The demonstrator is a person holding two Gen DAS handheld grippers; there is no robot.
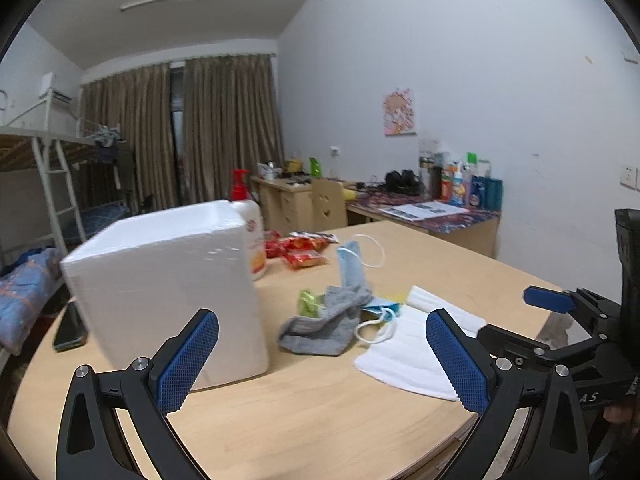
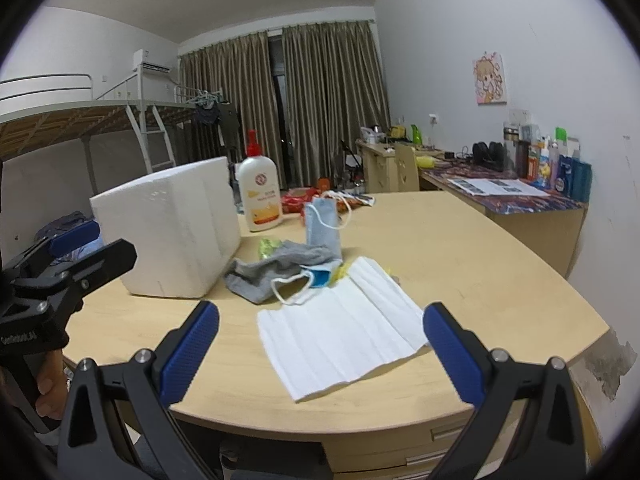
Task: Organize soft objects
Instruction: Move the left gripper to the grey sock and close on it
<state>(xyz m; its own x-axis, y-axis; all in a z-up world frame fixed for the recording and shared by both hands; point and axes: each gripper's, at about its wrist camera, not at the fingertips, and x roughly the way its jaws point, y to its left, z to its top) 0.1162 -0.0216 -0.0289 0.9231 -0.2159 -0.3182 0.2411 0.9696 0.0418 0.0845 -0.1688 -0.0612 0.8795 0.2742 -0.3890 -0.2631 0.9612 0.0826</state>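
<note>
Left wrist view: your left gripper (image 1: 322, 360) hangs over the pale wooden table (image 1: 320, 432), jaws spread wide, holding nothing. The white foam box (image 1: 168, 292) sits left; the crumpled grey sock (image 1: 328, 326) lies just right of it, touching a blue face mask (image 1: 352, 266). Right wrist view: your right gripper (image 2: 320, 354) is likewise spread and empty, above the near edge of the folded white cloth (image 2: 340, 330), right of the sock (image 2: 276, 270). A white bottle with red cap (image 2: 260, 194) stands behind the box (image 2: 168, 228).
</note>
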